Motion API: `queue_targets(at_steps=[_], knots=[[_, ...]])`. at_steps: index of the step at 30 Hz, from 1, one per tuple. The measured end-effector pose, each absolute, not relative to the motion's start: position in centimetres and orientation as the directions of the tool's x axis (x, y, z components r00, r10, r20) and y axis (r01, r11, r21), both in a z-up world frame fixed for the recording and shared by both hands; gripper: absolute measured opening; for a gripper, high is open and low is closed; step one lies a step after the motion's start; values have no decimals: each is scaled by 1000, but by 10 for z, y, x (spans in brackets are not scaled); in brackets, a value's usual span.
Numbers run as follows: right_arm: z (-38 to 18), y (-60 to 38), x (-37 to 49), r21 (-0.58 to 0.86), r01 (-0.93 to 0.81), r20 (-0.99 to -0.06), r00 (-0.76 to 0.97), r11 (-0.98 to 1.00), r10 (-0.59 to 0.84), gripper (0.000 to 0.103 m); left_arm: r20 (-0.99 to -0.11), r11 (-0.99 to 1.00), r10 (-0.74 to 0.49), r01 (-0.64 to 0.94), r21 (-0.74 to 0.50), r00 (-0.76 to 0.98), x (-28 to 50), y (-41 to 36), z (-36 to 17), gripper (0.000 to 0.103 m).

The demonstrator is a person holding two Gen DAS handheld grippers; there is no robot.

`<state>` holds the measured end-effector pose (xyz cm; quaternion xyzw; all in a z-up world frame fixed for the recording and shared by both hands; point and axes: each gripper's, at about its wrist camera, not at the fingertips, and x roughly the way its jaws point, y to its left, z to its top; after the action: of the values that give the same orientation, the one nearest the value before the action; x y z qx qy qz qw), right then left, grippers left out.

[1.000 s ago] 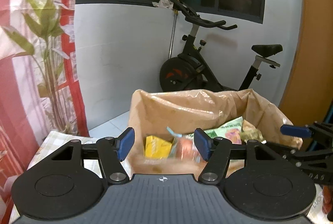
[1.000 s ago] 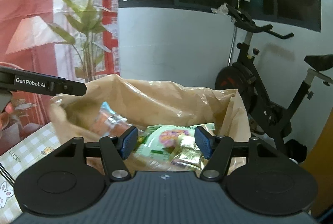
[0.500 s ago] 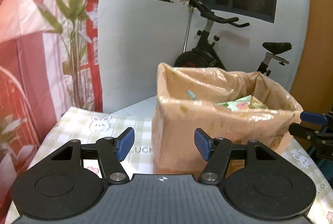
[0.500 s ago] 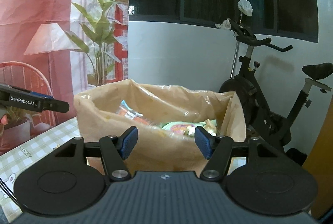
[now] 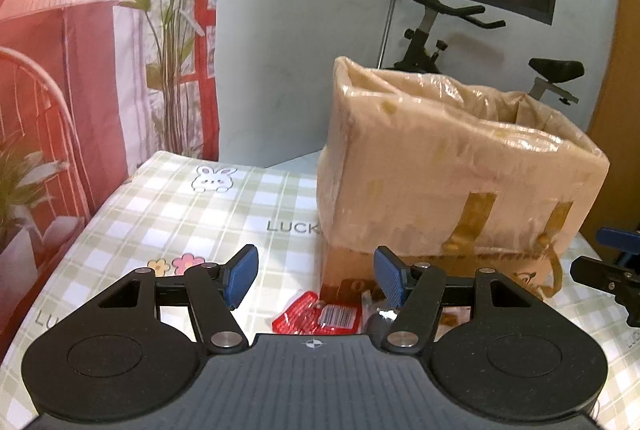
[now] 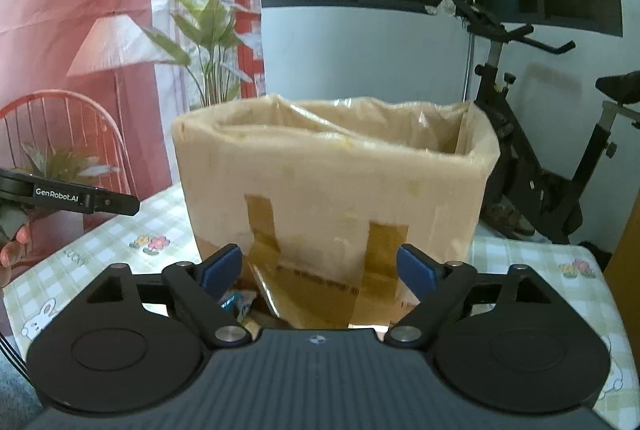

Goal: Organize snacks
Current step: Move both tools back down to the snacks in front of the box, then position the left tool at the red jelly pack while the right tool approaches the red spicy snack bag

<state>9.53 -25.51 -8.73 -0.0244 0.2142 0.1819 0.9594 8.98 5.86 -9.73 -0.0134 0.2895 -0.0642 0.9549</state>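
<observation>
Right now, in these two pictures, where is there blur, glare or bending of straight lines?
Left wrist view: the cardboard box is slightly smeared, its plastic liner glints, and the window frame curves. Right wrist view: the box is soft too, the exercise bike sharper; fisheye bends the edges.

A home room: exercise bike, bunny-print checked tablecloth, printed curtain.

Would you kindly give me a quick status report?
Left gripper open, empty; right gripper just widened, empty. Red packet lies before box. Nothing blocking.
</observation>
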Motion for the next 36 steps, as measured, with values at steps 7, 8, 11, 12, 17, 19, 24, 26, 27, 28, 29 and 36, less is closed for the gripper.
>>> queue_targets(at_steps=[7, 8, 11, 12, 17, 19, 24, 26, 27, 28, 29, 36], knots=[[-109, -255, 97, 44, -323, -472, 827, 945, 305, 90, -566, 992, -121, 114, -48, 815, 84, 56, -109, 66], [-112, -254, 96, 42, -320, -476, 826, 947, 300, 90, -569, 993, -119, 114, -44, 814, 84, 55, -110, 66], [-122, -255, 97, 51, -313, -495, 817, 948, 296, 90, -578, 993, -111, 111, -35, 808, 84, 55, -116, 66], [-126, -256, 97, 57, -312, -503, 812, 948, 297, 90, -583, 993, -109, 110, -34, 805, 84, 55, -118, 66], [-142, -263, 101, 117, -323, -540, 773, 939, 333, 90, -602, 994, -103, 106, -30, 792, 85, 54, -126, 66], [-148, -266, 104, 153, -318, -554, 756, 936, 348, 90, -606, 994, -101, 106, -28, 789, 84, 53, -129, 66], [-160, -273, 101, 176, -300, -551, 759, 937, 347, 90, -613, 992, -112, 128, -18, 782, 79, 48, -137, 66], [-167, -275, 98, 175, -295, -560, 755, 939, 341, 90, -619, 990, -114, 142, -4, 777, 78, 45, -143, 66], [-170, -275, 97, 168, -293, -564, 754, 941, 336, 90, -622, 989, -114, 146, 0, 775, 78, 45, -145, 66], [-173, -276, 95, 161, -294, -568, 753, 942, 332, 90, -626, 989, -115, 150, 2, 771, 79, 44, -147, 66], [-176, -276, 93, 153, -294, -570, 754, 943, 328, 88, -630, 988, -118, 152, 1, 767, 79, 43, -149, 66], [-186, -279, 90, 124, -269, -578, 763, 955, 290, 69, -645, 988, -138, 152, -34, 752, 82, 42, -159, 66]])
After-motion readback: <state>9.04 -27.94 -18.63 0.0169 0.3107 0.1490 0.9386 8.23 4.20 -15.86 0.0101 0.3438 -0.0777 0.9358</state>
